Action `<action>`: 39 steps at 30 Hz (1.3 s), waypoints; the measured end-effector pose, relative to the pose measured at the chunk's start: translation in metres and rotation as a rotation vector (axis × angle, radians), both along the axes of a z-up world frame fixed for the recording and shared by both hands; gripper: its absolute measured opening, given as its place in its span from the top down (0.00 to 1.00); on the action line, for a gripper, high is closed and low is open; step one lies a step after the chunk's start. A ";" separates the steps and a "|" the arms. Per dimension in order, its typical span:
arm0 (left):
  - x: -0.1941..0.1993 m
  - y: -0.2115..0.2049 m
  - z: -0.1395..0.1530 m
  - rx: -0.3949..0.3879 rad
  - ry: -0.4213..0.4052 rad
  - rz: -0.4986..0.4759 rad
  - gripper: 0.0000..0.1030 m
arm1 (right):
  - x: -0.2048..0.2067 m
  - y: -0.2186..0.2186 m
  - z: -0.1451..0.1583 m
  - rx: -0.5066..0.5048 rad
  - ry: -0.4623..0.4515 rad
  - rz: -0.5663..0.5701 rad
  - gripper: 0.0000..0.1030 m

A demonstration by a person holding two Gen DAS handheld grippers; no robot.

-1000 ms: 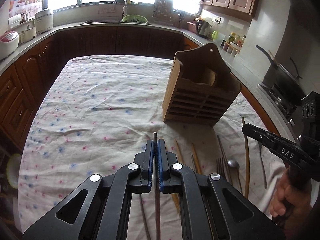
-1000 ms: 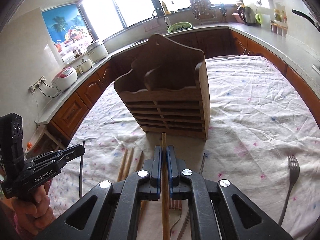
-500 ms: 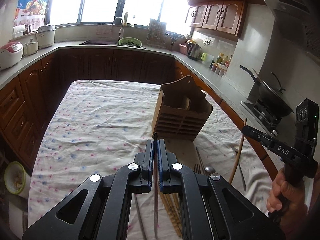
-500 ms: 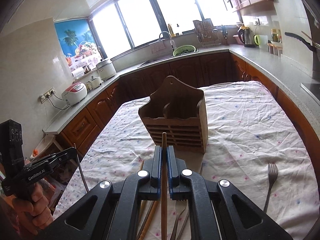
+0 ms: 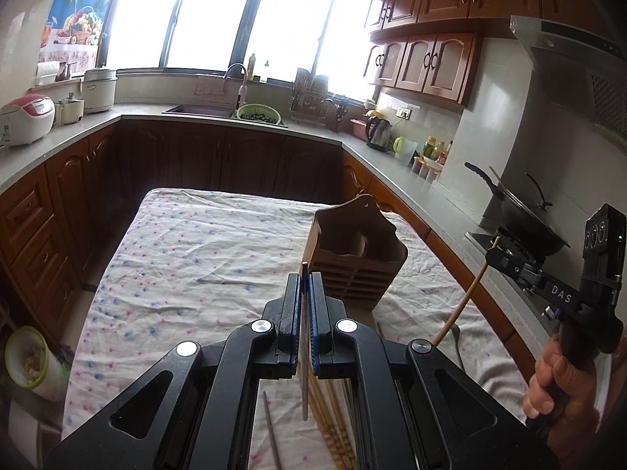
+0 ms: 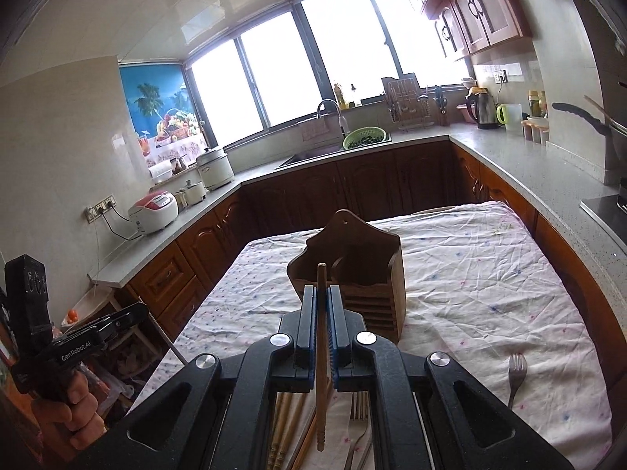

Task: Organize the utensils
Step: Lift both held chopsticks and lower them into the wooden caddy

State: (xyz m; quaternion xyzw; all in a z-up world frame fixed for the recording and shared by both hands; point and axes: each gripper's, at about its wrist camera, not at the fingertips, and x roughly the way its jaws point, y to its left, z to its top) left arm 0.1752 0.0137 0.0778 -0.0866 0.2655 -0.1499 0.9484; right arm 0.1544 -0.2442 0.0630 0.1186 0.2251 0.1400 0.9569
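Note:
My left gripper [image 5: 305,280] is shut on a thin grey metal chopstick [image 5: 304,376], lifted above the table. My right gripper [image 6: 322,293] is shut on a wooden chopstick [image 6: 321,387], also lifted; it shows at the right of the left wrist view [image 5: 462,305]. The wooden utensil holder [image 5: 354,256] stands upright on the flowered tablecloth [image 5: 188,258], ahead of both grippers, and shows in the right wrist view [image 6: 352,270] too. Several wooden chopsticks [image 5: 333,427] and a metal one [image 5: 272,431] lie on the cloth below the grippers.
A fork [image 6: 516,376] lies on the cloth at the right; more forks [image 6: 358,415] lie under my right gripper. Counters with dark cabinets surround the table. A wok [image 5: 525,215] sits on the stove at the right. A sink [image 5: 203,109] lies at the back.
Both grippers have risen and pulled back from the holder, each lifting its chopstick off the cloth. The holder looks smaller and farther away.

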 end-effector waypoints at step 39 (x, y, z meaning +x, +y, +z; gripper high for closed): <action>0.198 -0.045 0.021 -0.241 -0.074 0.134 0.97 | 0.143 -0.056 0.009 0.143 -0.180 -0.250 0.95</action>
